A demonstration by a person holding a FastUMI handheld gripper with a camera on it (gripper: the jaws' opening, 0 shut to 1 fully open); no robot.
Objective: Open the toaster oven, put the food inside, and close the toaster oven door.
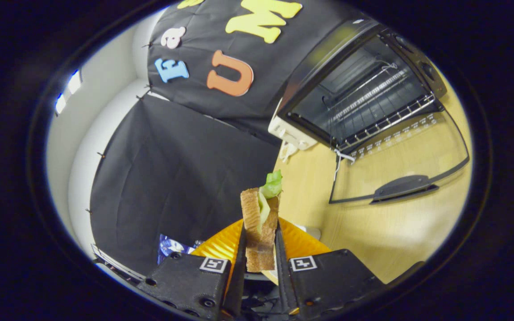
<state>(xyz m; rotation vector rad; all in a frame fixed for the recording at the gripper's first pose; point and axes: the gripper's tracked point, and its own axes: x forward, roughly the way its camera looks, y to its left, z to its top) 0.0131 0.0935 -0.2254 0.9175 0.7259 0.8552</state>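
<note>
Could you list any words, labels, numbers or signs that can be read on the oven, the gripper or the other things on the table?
No readable text.
Gripper, shut on the sandwich: square black-and-white marker patterns, not words.
Toaster oven, door open: marks by the dials too blurred to read.
Blue packet beside the orange plate: print too small to read.

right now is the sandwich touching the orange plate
Apart. The gripper view shows the sandwich lifted clear of the orange plate, clamped between both fingers of the gripper.
</note>
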